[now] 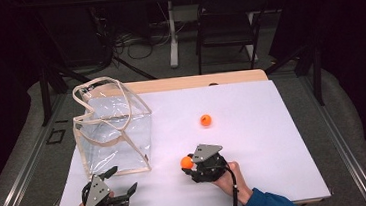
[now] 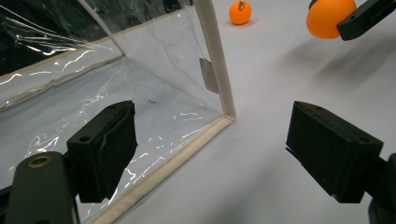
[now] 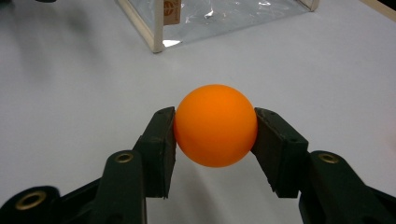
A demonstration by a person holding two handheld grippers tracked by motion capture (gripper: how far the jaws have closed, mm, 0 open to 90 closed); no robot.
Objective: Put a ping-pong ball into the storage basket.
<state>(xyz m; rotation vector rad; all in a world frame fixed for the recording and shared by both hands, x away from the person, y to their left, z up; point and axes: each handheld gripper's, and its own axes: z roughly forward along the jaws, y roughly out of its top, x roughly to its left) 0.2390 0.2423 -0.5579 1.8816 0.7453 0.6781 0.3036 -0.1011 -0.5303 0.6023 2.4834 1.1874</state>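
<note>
A white, matte table (image 1: 254,142) spreads under the high view, its far edge showing a strip of pale wood. On its left part stands a clear plastic bag (image 1: 116,134), box-shaped and upright, its glossy, crinkled walls catching streaks of light and its edges and looping handles bound in cream fabric tape. In the left gripper view the bag's near bottom corner (image 2: 226,114) rests on the table, with a small tag on the inside of the wall beside the taped seam.

At the table's near edge, just in front of the bag, a hand holds the left gripper (image 1: 121,182), its two black, blocky jaws spread wide apart with nothing between them; one jaw tip lies close to the bag's front wall. To the right of the bag, well apart from it, a hand in a blue sleeve holds the right gripper (image 1: 186,164), topped by a grey three-cornered plate. Its jaws are closed against both sides of an orange ball (image 3: 215,125), smooth, round and matte, held just off the table above its own shadow.

A second orange ball (image 1: 205,120) lies loose on the table, beyond the gripped one and to the right of the bag, faint dark print on its top.
</note>
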